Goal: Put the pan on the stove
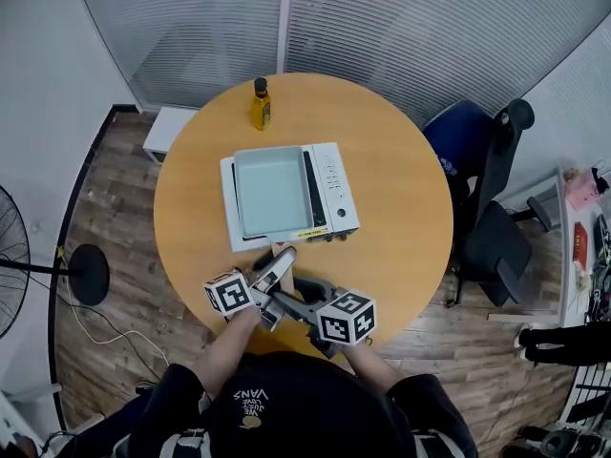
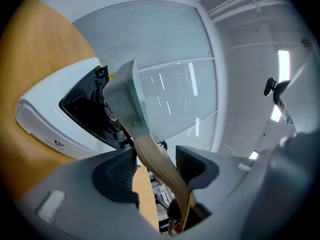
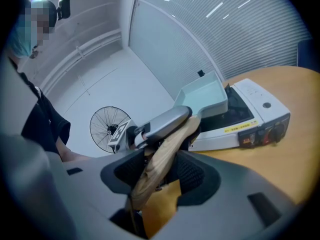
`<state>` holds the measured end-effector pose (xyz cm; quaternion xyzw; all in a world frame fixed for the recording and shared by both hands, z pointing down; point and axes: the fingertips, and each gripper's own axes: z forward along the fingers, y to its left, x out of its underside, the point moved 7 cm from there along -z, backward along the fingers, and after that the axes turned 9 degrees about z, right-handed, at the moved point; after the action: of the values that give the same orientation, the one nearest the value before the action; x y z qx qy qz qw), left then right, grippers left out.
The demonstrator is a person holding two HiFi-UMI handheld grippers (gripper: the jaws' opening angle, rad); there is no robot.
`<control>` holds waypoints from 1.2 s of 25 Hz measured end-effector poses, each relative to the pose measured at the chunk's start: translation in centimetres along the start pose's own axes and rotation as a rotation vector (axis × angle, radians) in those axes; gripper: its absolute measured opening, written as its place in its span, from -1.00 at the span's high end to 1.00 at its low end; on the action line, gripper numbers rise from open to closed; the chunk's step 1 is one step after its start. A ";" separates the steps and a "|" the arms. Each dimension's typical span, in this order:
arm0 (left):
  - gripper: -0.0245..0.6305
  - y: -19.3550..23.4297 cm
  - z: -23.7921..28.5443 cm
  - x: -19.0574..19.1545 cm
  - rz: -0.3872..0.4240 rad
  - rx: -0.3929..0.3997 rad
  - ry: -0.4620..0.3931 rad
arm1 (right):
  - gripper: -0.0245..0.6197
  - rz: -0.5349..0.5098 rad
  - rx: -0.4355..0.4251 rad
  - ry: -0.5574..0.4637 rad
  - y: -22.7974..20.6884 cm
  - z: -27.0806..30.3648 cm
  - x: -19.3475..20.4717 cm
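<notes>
A square pale grey-blue pan lies over the burner of the white portable stove on the round wooden table. Its wooden handle points toward me, and both grippers hold it. My left gripper is shut on the handle close to the pan. My right gripper is shut on the handle further back, near the table's front edge. In the right gripper view the pan stands above the stove. I cannot tell whether it rests on the grate.
A yellow oil bottle stands at the table's far edge. A dark office chair is at the right. A floor fan and a white box are at the left. Stove knobs face me.
</notes>
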<state>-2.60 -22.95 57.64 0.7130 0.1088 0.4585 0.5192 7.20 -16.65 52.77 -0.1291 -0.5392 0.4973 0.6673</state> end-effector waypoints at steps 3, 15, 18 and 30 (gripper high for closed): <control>0.20 0.5 0.4 -0.2 -0.006 0.005 0.008 | 0.32 -0.005 0.016 0.010 -0.4 0.3 -0.3; 0.19 1.9 1.8 -0.4 -0.054 -0.004 0.010 | 0.32 0.029 0.034 0.011 -2.0 0.9 -1.3; 0.19 2.2 2.1 -0.4 -0.050 0.000 0.010 | 0.32 0.037 0.037 0.012 -2.4 1.0 -1.5; 0.18 2.8 3.0 -0.6 -0.036 0.001 0.015 | 0.32 0.054 0.037 -0.004 -3.2 1.0 -2.1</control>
<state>-1.57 -26.46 59.54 0.7076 0.1259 0.4545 0.5262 8.20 -20.26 54.21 -0.1303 -0.5275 0.5254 0.6548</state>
